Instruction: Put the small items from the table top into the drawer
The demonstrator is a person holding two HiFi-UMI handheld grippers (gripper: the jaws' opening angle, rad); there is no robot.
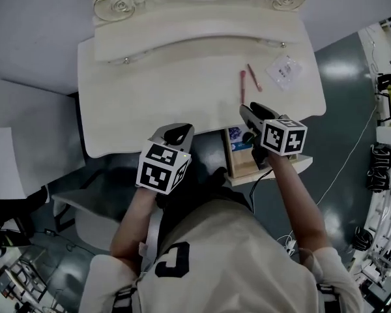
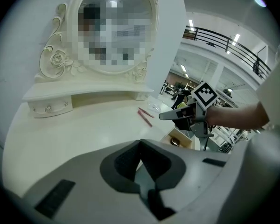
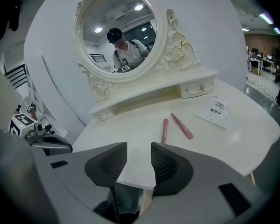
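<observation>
Two pink sticks (image 1: 243, 87) (image 1: 254, 77) lie on the white dressing table (image 1: 150, 90), with a clear packet (image 1: 285, 70) to their right. The right gripper view shows the same sticks (image 3: 164, 130) (image 3: 182, 126) and packet (image 3: 217, 112) just ahead of its jaws. A small wooden drawer (image 1: 244, 162) stands pulled out under the table's front right edge, with a blue-and-white item (image 1: 235, 134) inside. My right gripper (image 1: 247, 111) (image 3: 139, 149) hovers over the table edge above the drawer, open and empty. My left gripper (image 1: 178, 132) (image 2: 140, 146) is shut and empty at the table's front edge.
An ornate mirror (image 3: 116, 29) on a raised shelf with small drawers (image 1: 182, 38) fills the back of the table. A stool or low surface (image 1: 85, 207) sits at the lower left, and cables and equipment (image 1: 378, 175) crowd the floor on the right.
</observation>
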